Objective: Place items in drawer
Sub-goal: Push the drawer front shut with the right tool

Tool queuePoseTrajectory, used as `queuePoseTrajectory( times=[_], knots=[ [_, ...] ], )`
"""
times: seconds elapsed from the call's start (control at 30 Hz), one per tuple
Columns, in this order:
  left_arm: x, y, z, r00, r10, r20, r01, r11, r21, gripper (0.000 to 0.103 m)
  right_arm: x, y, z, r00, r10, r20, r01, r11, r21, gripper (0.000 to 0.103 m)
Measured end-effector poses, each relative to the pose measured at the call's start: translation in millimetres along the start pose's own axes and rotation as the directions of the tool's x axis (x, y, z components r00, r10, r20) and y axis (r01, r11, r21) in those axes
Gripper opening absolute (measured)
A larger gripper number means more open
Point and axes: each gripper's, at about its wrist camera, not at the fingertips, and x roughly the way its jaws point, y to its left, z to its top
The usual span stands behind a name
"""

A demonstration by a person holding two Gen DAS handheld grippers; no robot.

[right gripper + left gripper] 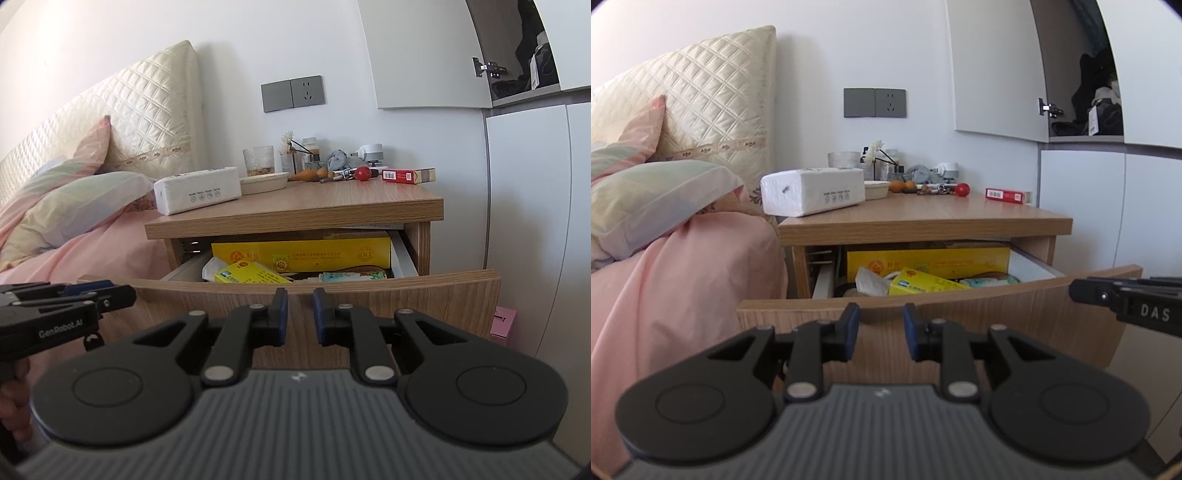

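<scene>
Drawer (923, 317) of the bedside bench (923, 218) stands pulled out, front panel facing both cameras. Inside: large yellow box (927, 258) at the back, smaller yellow box (919, 282) tilted in front of it, crumpled tissue (871, 282) to its left, a pale green packet (351, 276) to the right. Fairly full already.

Bench top carries the candidates: white tissue pack (812, 194) at the bed-side corner, red carton (1006, 195) near the wardrobe-side edge, red ball (962, 189), shallow dish (264, 182), glass cup (258, 160), and small clutter at the back that I cannot resolve.

Left tool (881, 323): fingers parted by a moderate gap, nothing between them, low in front of the drawer panel. Right tool (300, 308): fingers parted slightly narrower, also empty, same height, also before the panel. Each tool shows at the edge of the other's view, so they sit side by side, near each other.

Judgement: no item picked yet; step in hand is the first reach to the bench top.

Notes for doing it well:
- Right tool is nearer the red carton; left tool nearer the tissue pack.
- Lift clear of the drawer front edge before moving forward.
- Take the carton across its short side; the present gap probably needs widening first.
- Free room looks best at the front right of the drawer, above the green packet; lower flat, avoid the tilted box.
</scene>
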Motion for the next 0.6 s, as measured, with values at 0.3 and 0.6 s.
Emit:
queuePoseTrajectory(
  times=[0.3, 0.6],
  knots=[
    [28.4, 0.8, 13.1, 0.999, 0.017, -0.035, -0.016, 0.999, 0.032, 0.028, 23.8, -2.6, 7.1, 1.0, -0.009, -0.005, 0.009, 1.0, -0.02, 0.017],
    [55.8, 4.2, 19.0, 0.999, 0.011, -0.03, -0.009, 0.998, 0.063, 0.028, 49.7, -5.9, 13.9, 1.0, -0.017, -0.005, 0.016, 0.999, -0.04, 0.017]
  ],
)
